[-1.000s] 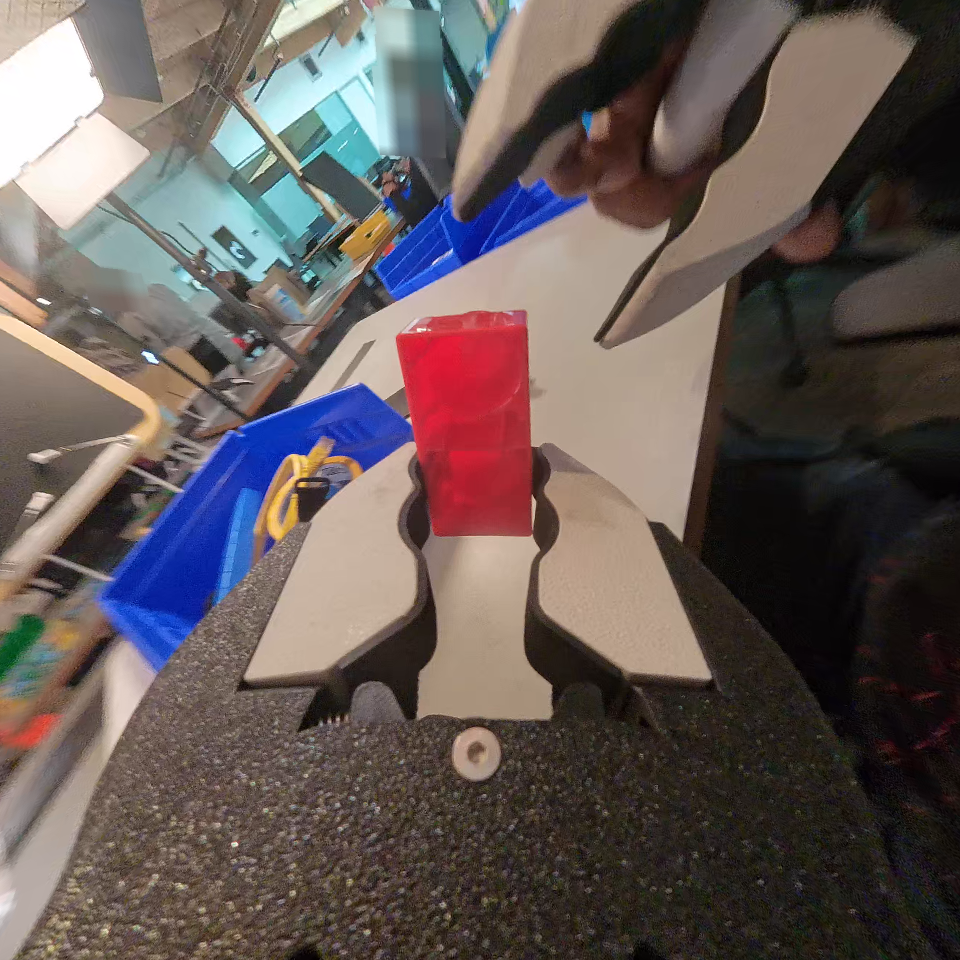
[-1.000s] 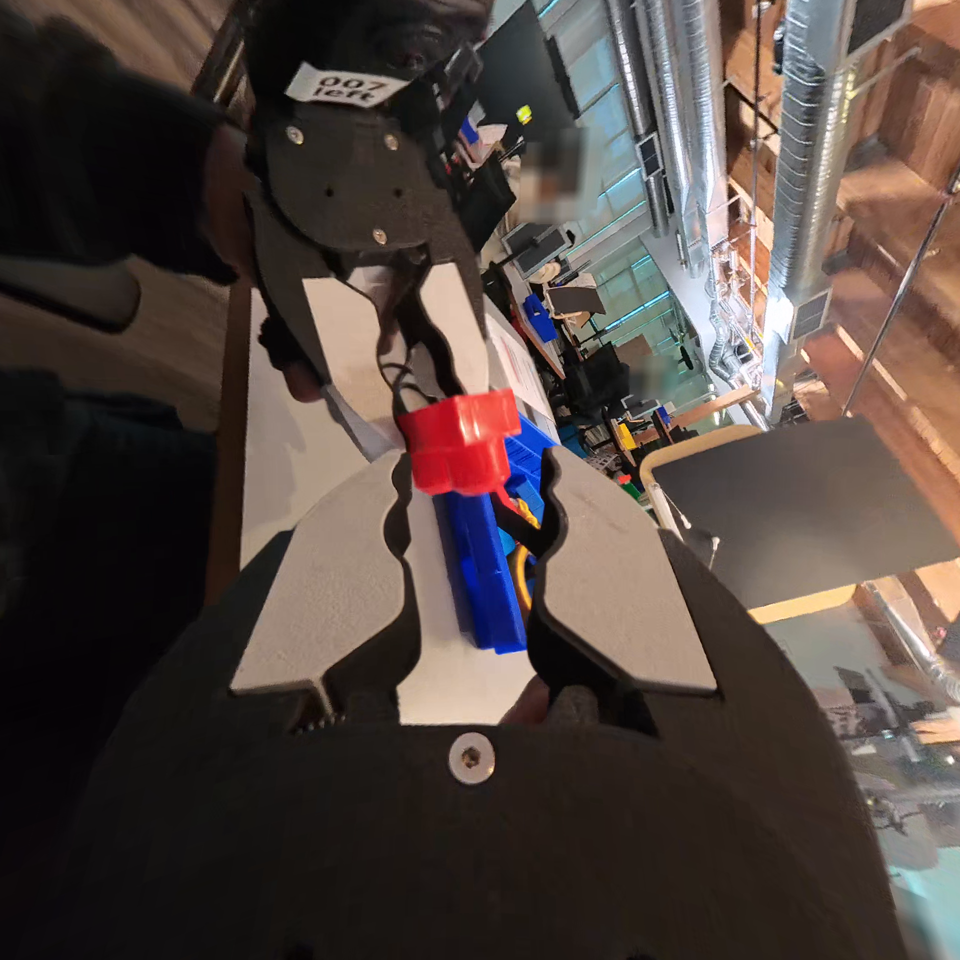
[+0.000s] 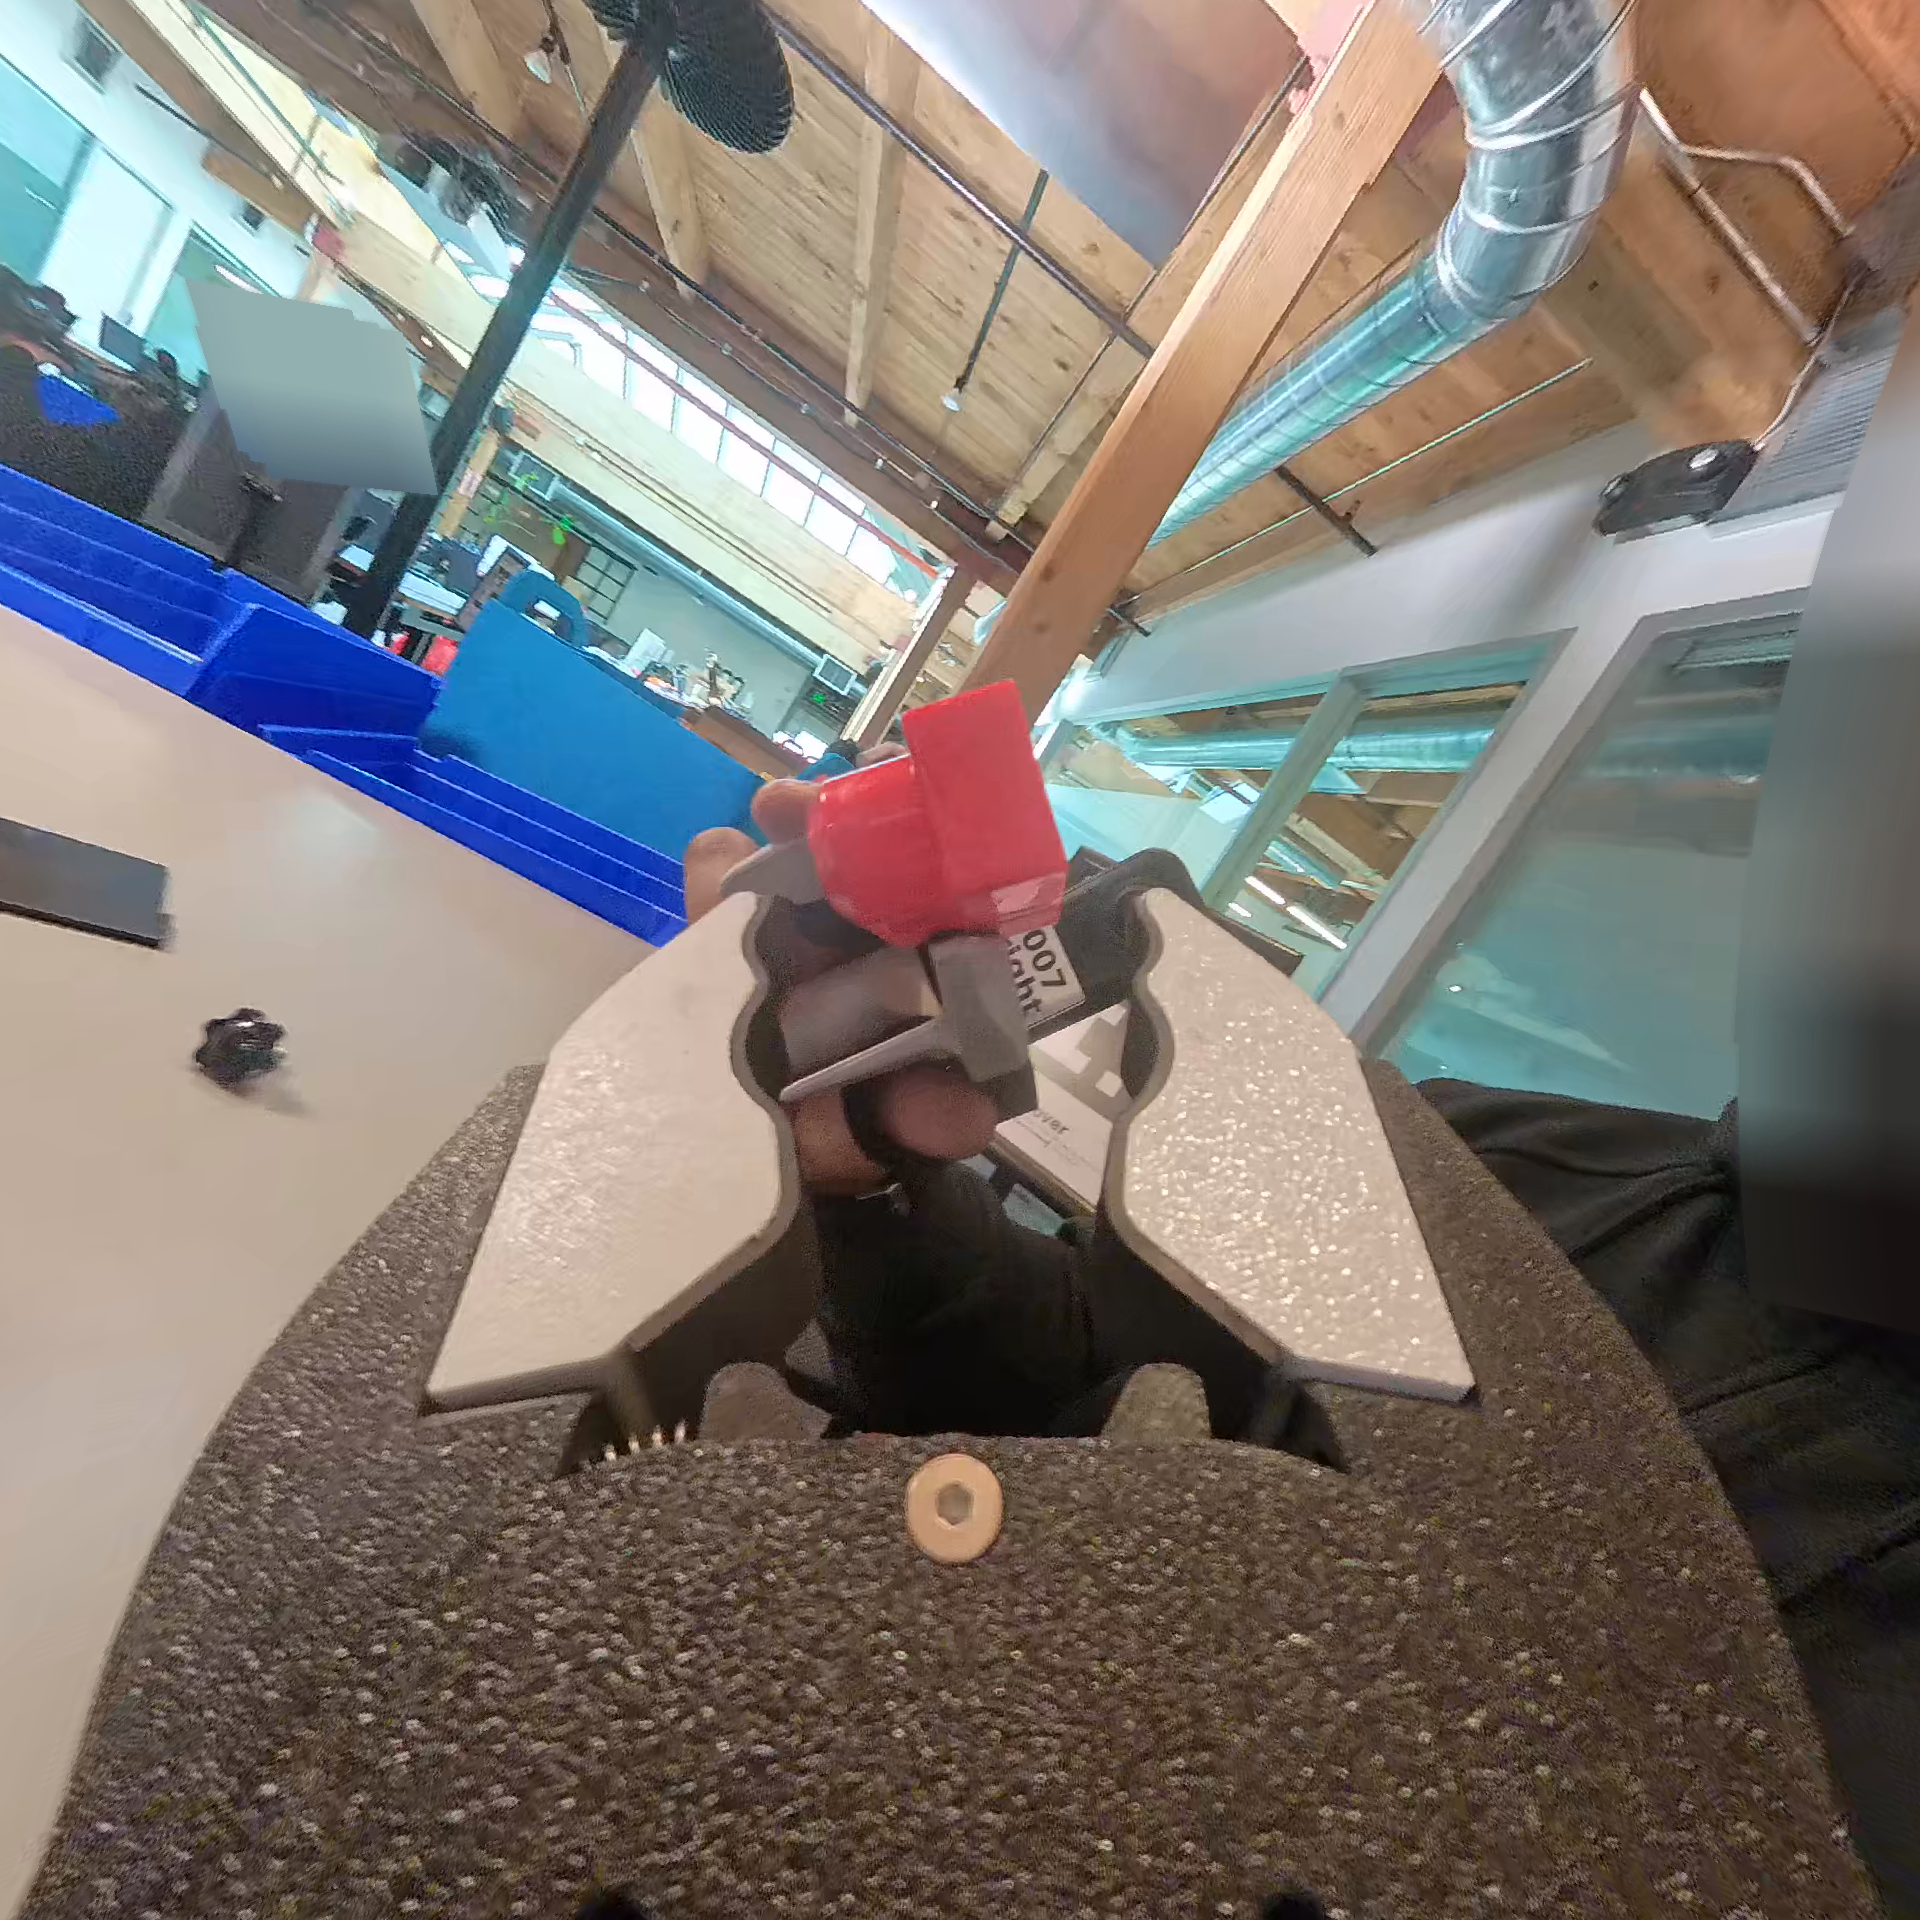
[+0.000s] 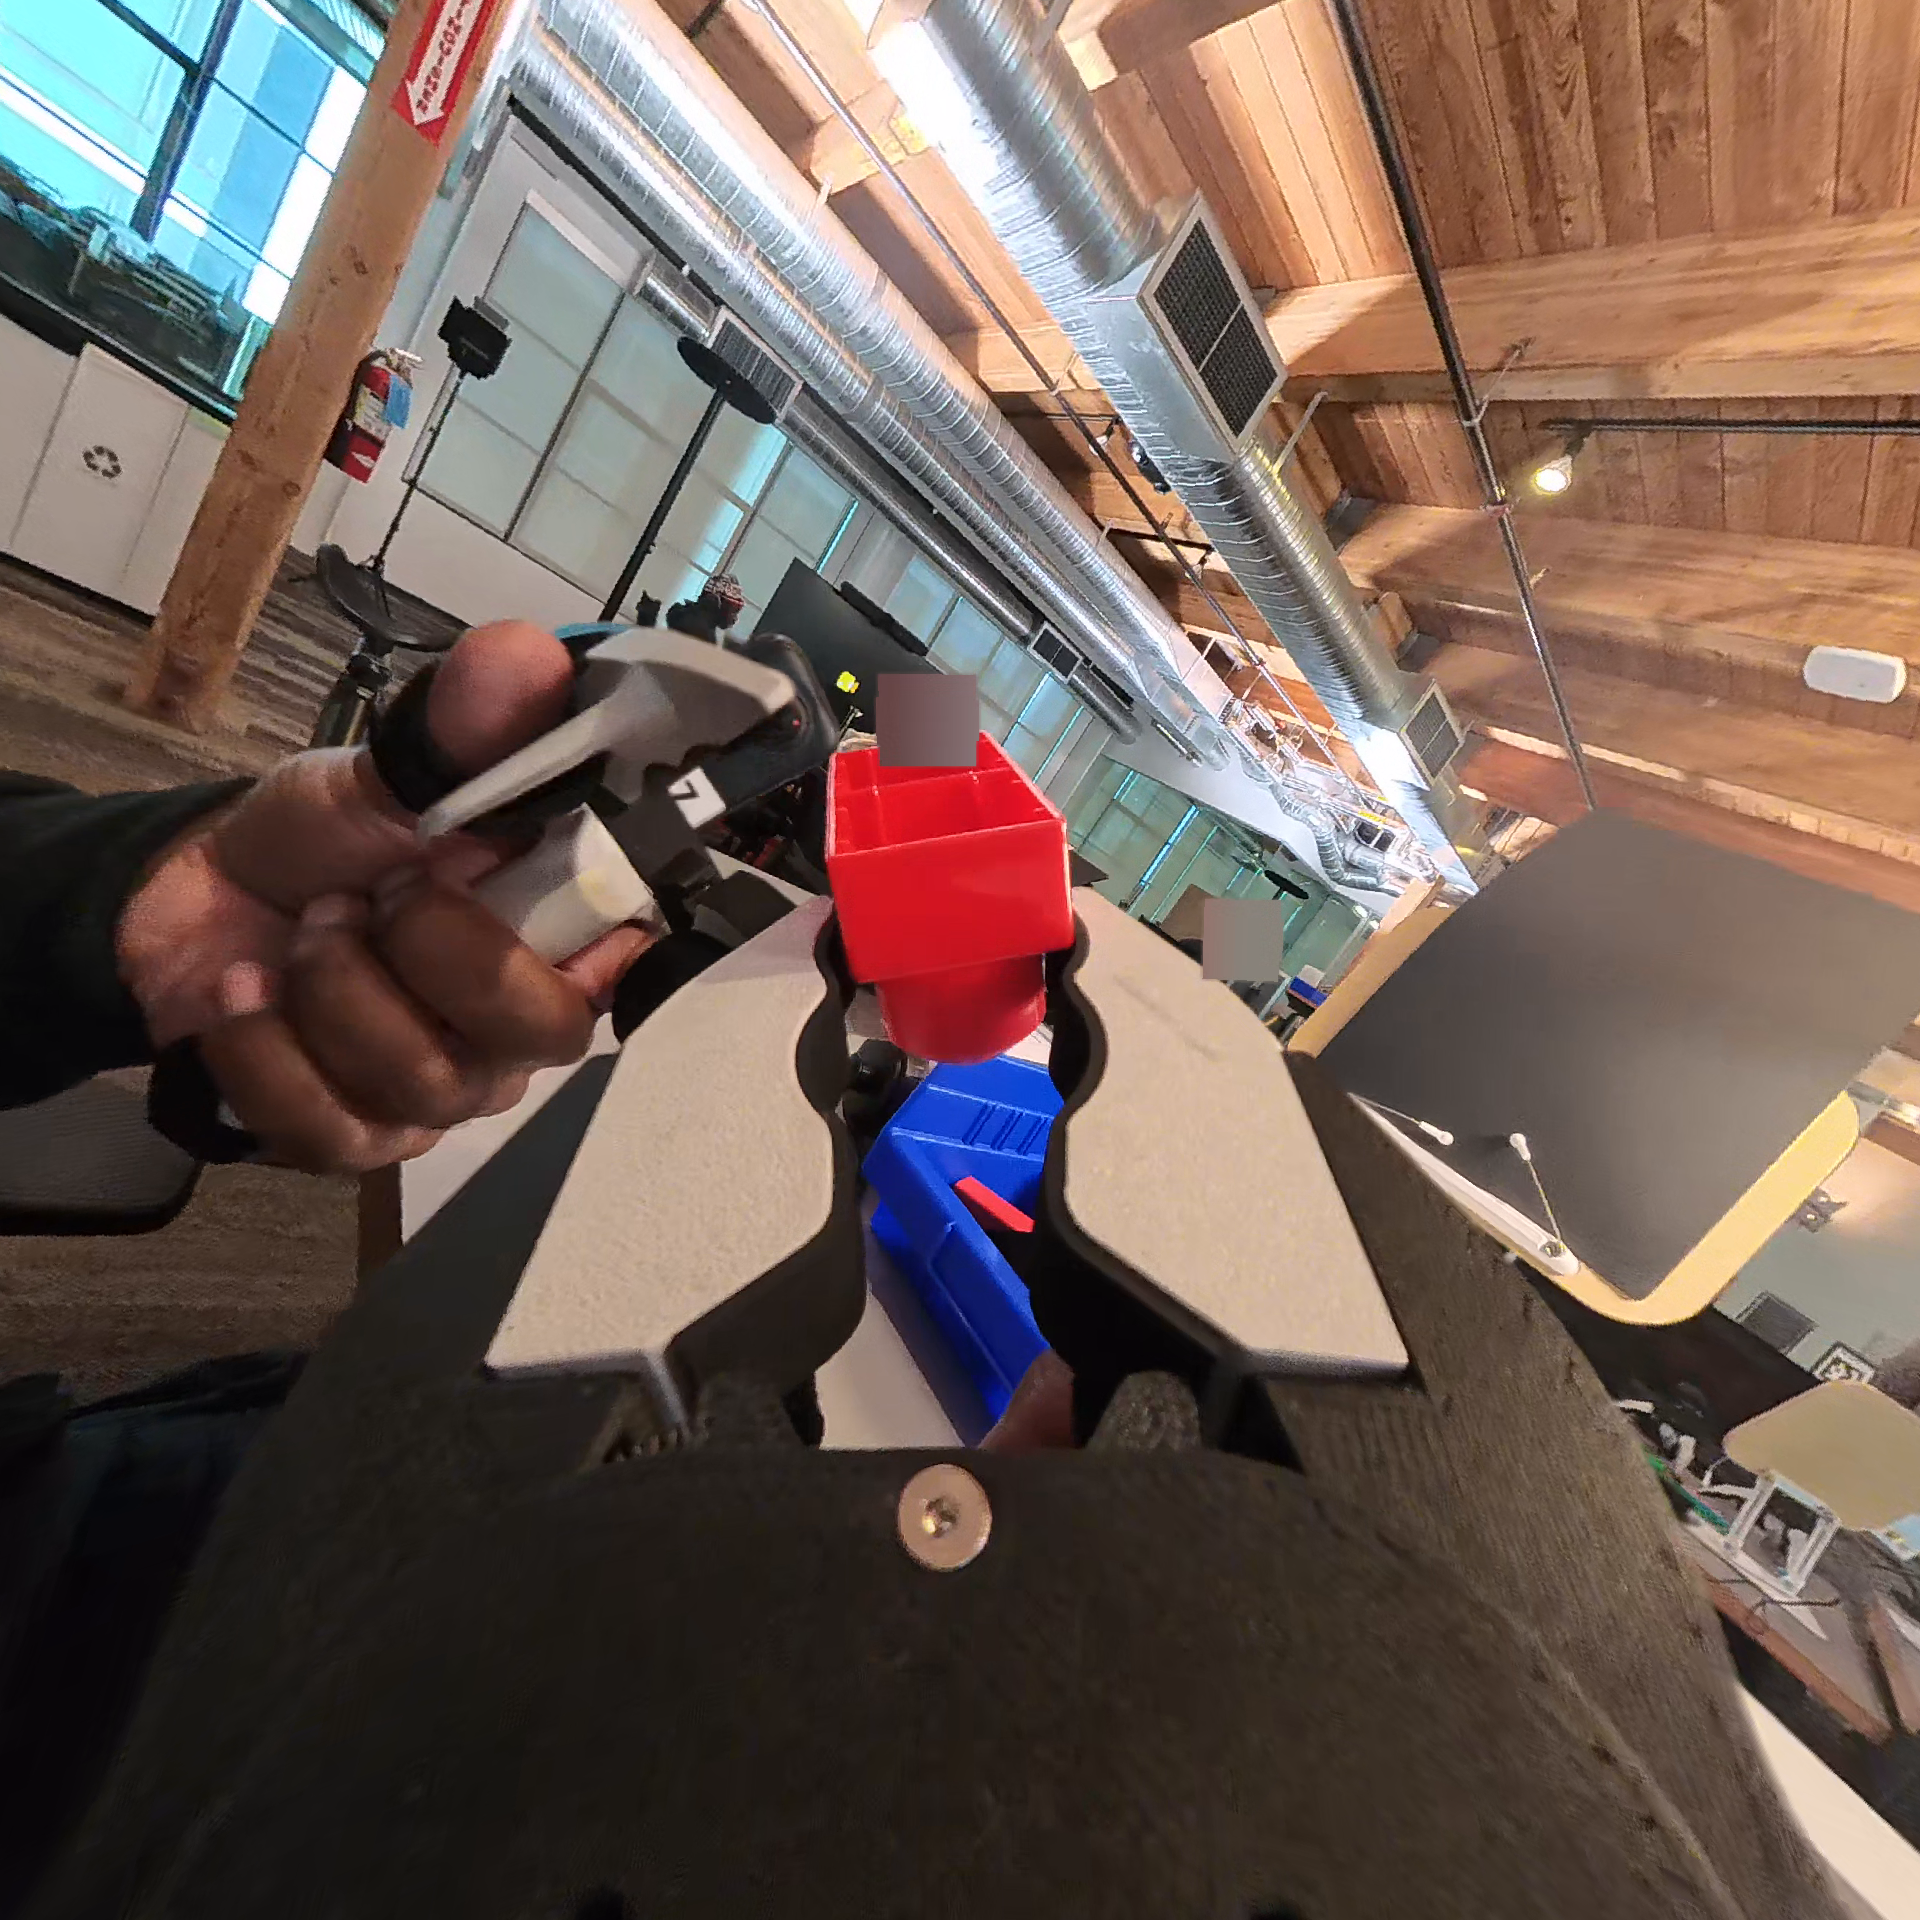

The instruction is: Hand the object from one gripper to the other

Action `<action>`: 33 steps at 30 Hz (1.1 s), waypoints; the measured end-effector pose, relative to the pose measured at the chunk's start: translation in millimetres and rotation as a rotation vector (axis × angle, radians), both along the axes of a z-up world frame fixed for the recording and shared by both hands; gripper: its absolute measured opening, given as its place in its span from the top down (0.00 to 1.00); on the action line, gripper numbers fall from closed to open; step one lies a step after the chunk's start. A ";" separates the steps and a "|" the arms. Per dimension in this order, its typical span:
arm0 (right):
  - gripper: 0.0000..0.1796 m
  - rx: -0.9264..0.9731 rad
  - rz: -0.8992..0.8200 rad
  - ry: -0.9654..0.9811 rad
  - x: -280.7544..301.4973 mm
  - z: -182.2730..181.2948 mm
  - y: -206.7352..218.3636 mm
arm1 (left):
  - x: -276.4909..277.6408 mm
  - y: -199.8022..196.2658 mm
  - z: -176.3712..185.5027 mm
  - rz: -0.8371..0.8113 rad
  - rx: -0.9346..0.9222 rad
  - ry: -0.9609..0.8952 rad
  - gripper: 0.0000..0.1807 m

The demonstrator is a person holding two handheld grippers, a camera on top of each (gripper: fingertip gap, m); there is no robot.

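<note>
A pale worktop stretches away on the left wrist view, tilted hard across the picture, with a small black knob lying loose on it and a flat black strip near the knob, closer to the edge of view. Beyond the knob, along the far side of the worktop, runs a row of blue bins. Overhead it is all timber ceiling, a wooden post and a silver spiral duct, with glass partitions behind.

Now to the red object, the landmark here. It is a red plastic piece with a square open box end and a round collar below. In the right wrist view the right gripper pinches that round collar between its tips, jaws closed in to the width of the collar and touching it on both sides, box end pointing away from the camera. Below the red object, between the fingers, sits a blue bin on the worktop.

The left gripper stands wide apart and grips nothing; the red object sits just beyond its tips, clear of both fingers. In the right wrist view a hand holds that left gripper up beside the red object, to its left.
</note>
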State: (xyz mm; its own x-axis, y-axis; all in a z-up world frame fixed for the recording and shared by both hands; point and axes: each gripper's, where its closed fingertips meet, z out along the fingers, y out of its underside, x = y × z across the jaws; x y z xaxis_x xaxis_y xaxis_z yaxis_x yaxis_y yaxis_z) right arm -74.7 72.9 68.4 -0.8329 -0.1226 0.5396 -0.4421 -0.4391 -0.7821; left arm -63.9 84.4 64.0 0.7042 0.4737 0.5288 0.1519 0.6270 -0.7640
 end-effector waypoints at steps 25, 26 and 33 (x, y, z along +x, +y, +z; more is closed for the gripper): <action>0.72 0.098 -0.205 0.167 2.2 -21.8 -19.8 | 5.8 -48.2 16.0 0.946 -0.924 0.226 0.74; 0.72 0.096 -0.209 0.170 2.3 -21.8 -19.9 | 5.5 -47.9 15.3 0.941 -0.919 0.226 0.74; 0.73 0.133 -0.273 0.121 -11.4 -21.7 -24.4 | 0.3 -56.2 5.9 0.937 -0.936 0.179 0.74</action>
